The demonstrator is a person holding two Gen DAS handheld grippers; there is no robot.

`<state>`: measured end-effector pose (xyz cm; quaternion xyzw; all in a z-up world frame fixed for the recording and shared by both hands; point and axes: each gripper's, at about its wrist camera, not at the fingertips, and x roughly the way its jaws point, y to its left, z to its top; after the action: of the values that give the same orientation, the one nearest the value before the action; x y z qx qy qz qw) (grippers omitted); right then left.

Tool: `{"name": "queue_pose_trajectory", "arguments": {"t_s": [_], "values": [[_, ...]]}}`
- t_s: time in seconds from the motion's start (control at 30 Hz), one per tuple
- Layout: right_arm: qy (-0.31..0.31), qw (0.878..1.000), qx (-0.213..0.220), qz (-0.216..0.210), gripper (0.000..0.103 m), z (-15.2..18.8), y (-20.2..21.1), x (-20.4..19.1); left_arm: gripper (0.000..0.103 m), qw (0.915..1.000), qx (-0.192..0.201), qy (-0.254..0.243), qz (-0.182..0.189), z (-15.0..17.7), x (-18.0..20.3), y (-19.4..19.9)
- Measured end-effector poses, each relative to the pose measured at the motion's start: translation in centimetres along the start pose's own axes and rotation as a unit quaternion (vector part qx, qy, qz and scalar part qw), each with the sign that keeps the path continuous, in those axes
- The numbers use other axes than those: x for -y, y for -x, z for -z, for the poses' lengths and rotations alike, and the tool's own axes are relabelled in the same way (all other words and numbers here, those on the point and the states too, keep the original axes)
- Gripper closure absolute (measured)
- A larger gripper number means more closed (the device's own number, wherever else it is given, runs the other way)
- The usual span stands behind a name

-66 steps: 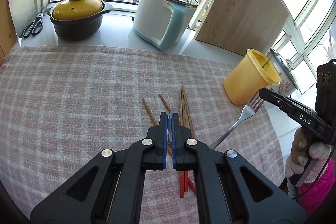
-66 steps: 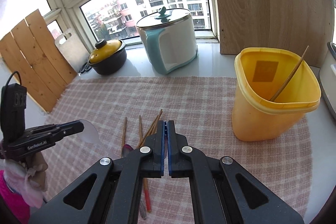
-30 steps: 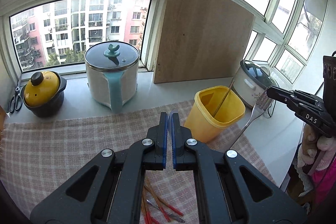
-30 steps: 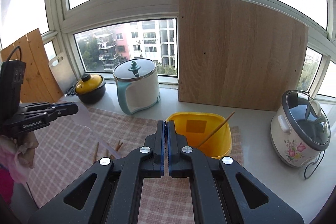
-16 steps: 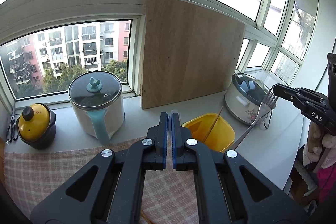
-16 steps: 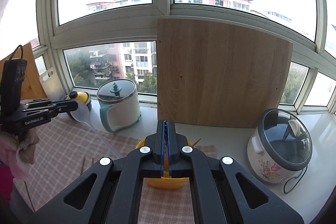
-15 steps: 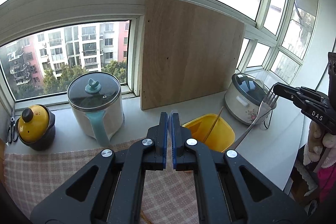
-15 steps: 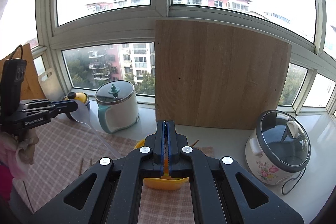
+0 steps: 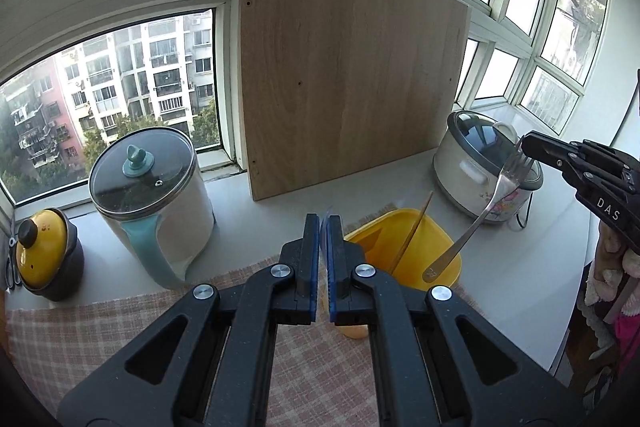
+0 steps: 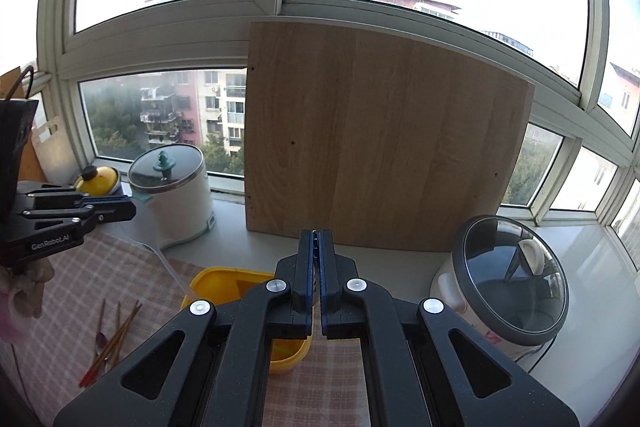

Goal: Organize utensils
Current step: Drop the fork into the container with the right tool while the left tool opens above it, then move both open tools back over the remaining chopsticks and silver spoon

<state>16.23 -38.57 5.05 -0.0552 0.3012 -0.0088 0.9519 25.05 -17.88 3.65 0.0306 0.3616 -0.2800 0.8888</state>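
Cutlery is now riding in the air over the yellow plastic container (image 9: 436,247). A moment ago both claws were working low at the pile on the pink checked cloth (image 10: 60,307); now they are coming up and forward towards the container.

The left gripper (image 9: 323,227) is pinching shut on a clear plastic spoon (image 10: 141,203), whose handle is trailing down towards the container's left rim. The right gripper (image 10: 317,239) is clamping a silver metal fork (image 9: 476,223) by its tines, with the handle hanging down just over the container's right edge.

Pickup is looking finished, and the drop into the container, where one wooden chopstick (image 9: 412,231) is already leaning, is probably coming next. Loose red-tipped chopsticks (image 10: 116,335) are lying on the cloth to the left of the container, waiting their turn.

Both hands are holding their grippers tilted moderately downward and side by side, each pointing past the container towards the wooden board (image 10: 380,139) standing behind it.
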Motion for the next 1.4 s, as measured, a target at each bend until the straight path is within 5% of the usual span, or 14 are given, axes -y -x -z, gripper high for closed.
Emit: {"name": "queue_pose_trajectory", "arguments": {"t_s": [0.8, 0.97, 1.07, 1.13, 1.3, 1.4], "values": [[-0.045, 0.996, -0.069, -0.040, 0.101, 3.7, -4.9, -0.4, 0.102, 0.9974, -0.059, 0.017, 0.037, 2.3, 1.8, -5.0], [-0.054, 0.995, -0.070, -0.049, 0.100, 3.6, -4.6, -0.2, 0.087, 0.9971, -0.062, 0.022, 0.037, 2.5, 1.8, -4.9], [-0.057, 0.995, -0.068, -0.047, 0.090, 3.8, -4.3, -0.1, 0.085, 0.9971, -0.061, 0.027, 0.038, 2.6, 1.6, -4.6], [-0.065, 0.995, -0.063, -0.048, 0.066, 4.0, -4.0, 0.1, 0.085, 0.9971, -0.060, 0.029, 0.037, 2.7, 1.4, -4.3], [-0.074, 0.994, -0.062, -0.048, 0.064, 4.3, -3.3, 0.2, 0.085, 0.9974, -0.055, 0.035, 0.032, 3.1, 0.7, -3.3], [-0.077, 0.994, -0.059, -0.046, 0.051, 4.5, -2.9, 0.1, 0.085, 0.9974, -0.053, 0.040, 0.027, 3.5, 0.3, -2.6]]}}
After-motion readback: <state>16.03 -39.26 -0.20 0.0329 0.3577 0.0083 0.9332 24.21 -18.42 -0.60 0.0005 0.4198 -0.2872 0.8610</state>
